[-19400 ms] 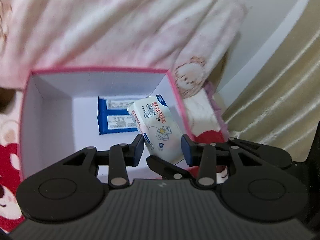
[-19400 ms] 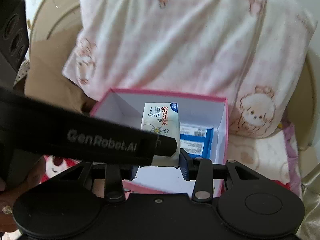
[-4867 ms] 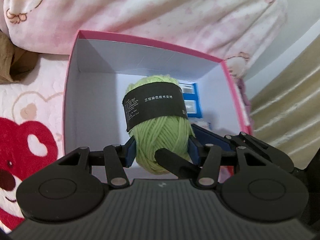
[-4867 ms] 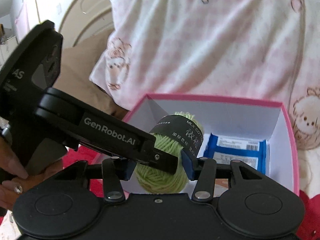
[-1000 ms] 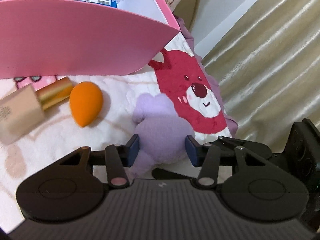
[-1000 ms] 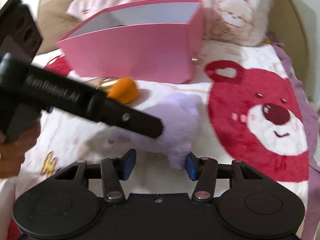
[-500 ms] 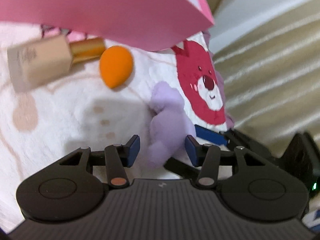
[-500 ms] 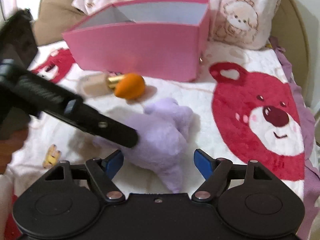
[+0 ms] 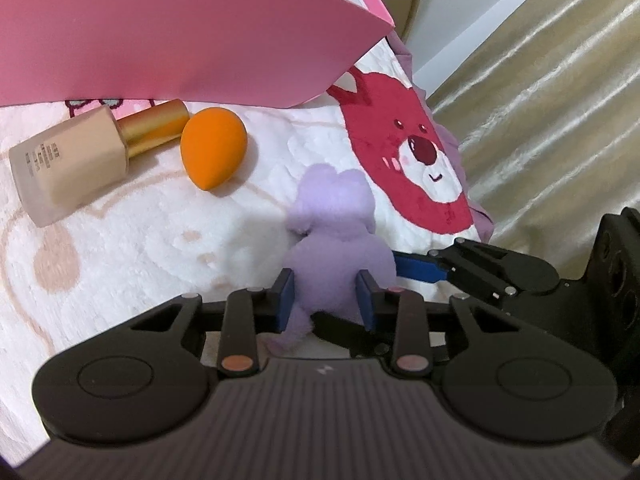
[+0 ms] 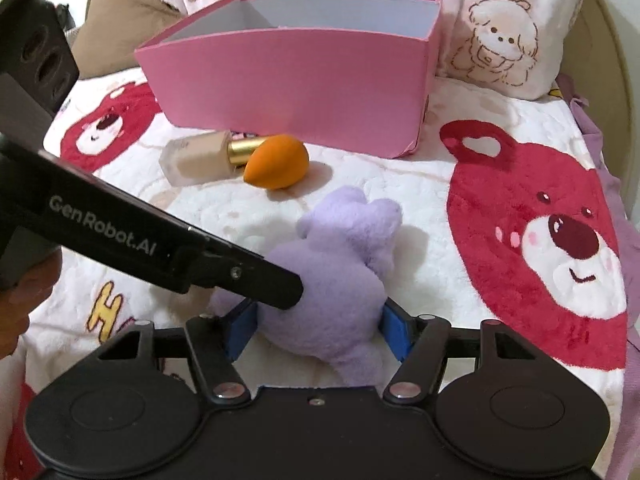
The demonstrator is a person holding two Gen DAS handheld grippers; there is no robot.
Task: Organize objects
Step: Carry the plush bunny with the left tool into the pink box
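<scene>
Both hand-held grippers, left (image 9: 325, 300) and right (image 10: 316, 330), have just been closing and now clamp the soft lilac plush toy (image 10: 340, 272); opposed pulls could tear it loose short of the pink cardboard box (image 10: 296, 80).

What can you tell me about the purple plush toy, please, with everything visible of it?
The purple plush toy is pale lilac, fuzzy and soft-looking, with rounded lobes like ears or limbs; no face shows. It lies on the white blanket with red bears, in front of the pink box and near the orange sponge. The left gripper has just closed and pinches it; the right gripper, also closing, has its pads against its sides.
</scene>
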